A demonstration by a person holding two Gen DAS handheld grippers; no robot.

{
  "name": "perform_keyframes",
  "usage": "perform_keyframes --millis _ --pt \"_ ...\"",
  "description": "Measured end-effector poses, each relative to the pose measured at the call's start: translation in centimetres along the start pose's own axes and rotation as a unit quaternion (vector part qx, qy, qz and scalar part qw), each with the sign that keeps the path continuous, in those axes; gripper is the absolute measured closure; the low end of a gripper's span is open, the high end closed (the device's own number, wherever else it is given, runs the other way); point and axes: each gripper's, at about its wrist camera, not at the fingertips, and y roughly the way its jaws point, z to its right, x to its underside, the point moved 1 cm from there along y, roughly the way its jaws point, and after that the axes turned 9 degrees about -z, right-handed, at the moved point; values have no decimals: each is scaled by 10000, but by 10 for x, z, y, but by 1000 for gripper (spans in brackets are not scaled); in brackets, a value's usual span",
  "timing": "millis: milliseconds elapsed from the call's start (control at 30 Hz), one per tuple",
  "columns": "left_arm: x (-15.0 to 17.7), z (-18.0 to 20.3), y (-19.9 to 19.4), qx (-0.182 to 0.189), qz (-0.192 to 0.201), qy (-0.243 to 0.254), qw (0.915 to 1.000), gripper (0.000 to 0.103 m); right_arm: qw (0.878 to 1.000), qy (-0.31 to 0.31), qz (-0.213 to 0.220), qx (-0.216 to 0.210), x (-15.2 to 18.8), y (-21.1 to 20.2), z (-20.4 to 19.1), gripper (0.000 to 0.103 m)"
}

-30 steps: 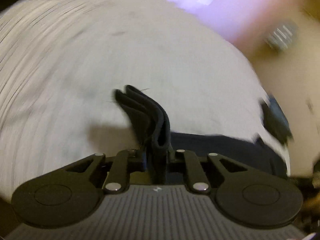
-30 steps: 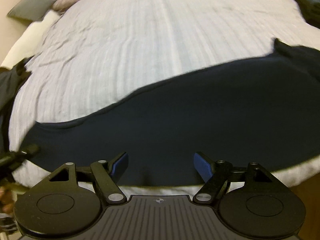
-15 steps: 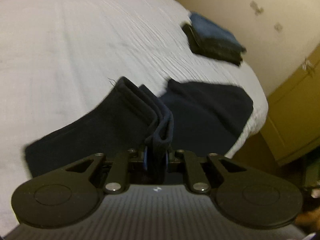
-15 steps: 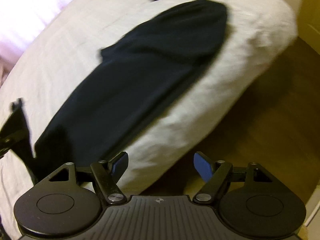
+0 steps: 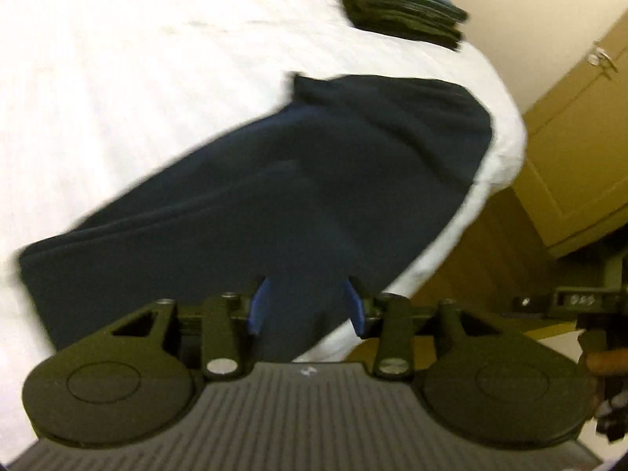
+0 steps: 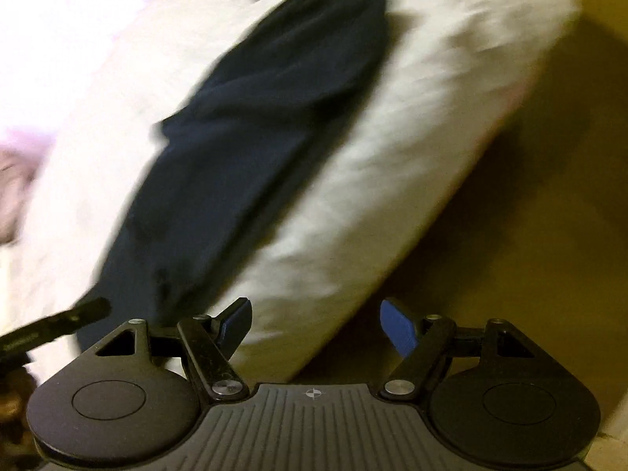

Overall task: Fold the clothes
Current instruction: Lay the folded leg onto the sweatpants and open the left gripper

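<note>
Dark garment (image 5: 274, 196) folded long on bed (image 5: 117, 78); stack (image 5: 396, 4) done at 1 o'clock. My left gripper (image 5: 306, 310) and right gripper (image 6: 316, 324): jaws wide, empty. Further folds left.

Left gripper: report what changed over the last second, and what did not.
The left gripper has let go: its jaws, shut on a bunched fold of the dark navy garment until half a second ago, now stand open, and the garment lies flat on the white bed. The right gripper stayed open and empty; the folded stack stayed put.

Garment (image 5: 274, 196) on bed (image 5: 117, 78), folded stack (image 5: 396, 4) behind.
</note>
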Motion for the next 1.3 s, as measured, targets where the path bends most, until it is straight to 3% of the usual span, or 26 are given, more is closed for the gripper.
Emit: perform_keyframes --millis 133,267,467,733,767,800,833,867,933,1033,1200,1300 --pt "-3 -38 -18 -569 -31 289 9980 65 9938 -568 -303 -901 -3 33 -38 27" --pt "-26 -65 -21 -748 -41 788 9941 64 9894 -591 -108 -1323 2 59 -66 27" --pt "-43 -89 -15 -537 -104 1551 9864 64 9892 -623 898 -972 7 80 -82 27" --pt "-38 -99 4 -375 -343 2099 9764 63 9872 199 864 -1328 42 112 -85 28" --pt "-37 -99 5 -375 -351 2128 9757 63 9862 364 886 -1354 43 115 -84 31" --pt "-38 -99 6 -368 -356 2151 9752 63 9851 571 911 -1344 43 117 -82 66" --pt "-38 -98 5 -342 -349 2167 9750 63 9836 779 929 -1333 42 118 -79 89" --pt "-38 -97 3 -313 -341 2181 9748 63 9821 989 917 -1318 39 118 -74 97" --pt "-40 -93 -1 -234 -282 2236 9740 63 9816 1145 887 -1245 30 111 -68 97" --pt "-40 -82 1 -129 -251 2316 9724 62 9826 868 1212 -1104 10 80 -62 97" --pt "-43 -67 17 -284 -371 2438 9687 62 9885 1064 579 -900 -18 98 -27 97" --pt "-48 -68 21 -352 -441 2460 9676 62 9908 884 628 -809 -17 93 -30 97"
